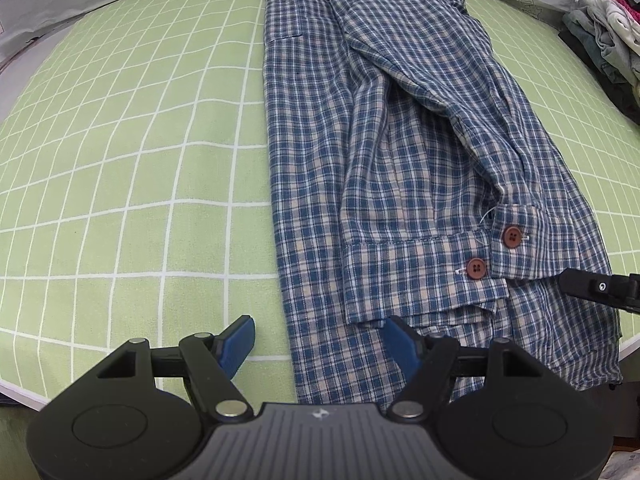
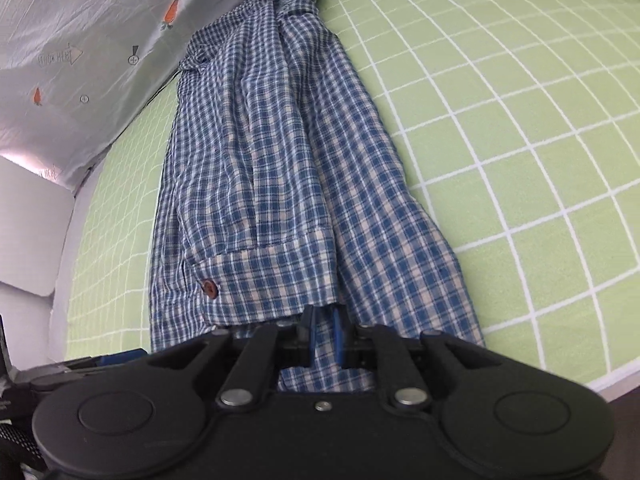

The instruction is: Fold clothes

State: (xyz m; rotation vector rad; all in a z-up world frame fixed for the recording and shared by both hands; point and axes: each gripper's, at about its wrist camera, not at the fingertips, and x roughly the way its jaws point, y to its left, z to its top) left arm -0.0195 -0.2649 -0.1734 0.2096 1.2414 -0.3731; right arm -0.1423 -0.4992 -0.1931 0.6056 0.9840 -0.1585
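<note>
— Already narrowed: shirt (image 1: 384,184) lying as a long strip down the green mat (image 1: 132,184), sides turned in, sleeves laid on top, cuffs (image 1: 460,260) near the hem, collar at the far end.

— And the grippers?

— Left gripper (image 1: 320,340) spread wide over the near left hem, one finger above the mat, one above cloth, holding nothing. Right gripper (image 2: 323,334) nearly closed, apparently pinching the hem's right part; hard to tell how many layers.

— So, probably mid-fold: hem to collar?

— Likely. Best done by catching every layer at the left corner, level with the right. Then lifting both together, keeping the hem taut and square.

— Risks?

— Loose cuffs sliding off or bunching inside. Worth carrying low and slow, laying the hem short of the collar, edges lined up.

— Anything nearby?

— Heap of clothes (image 1: 604,36) at the far right, well apart.
</note>
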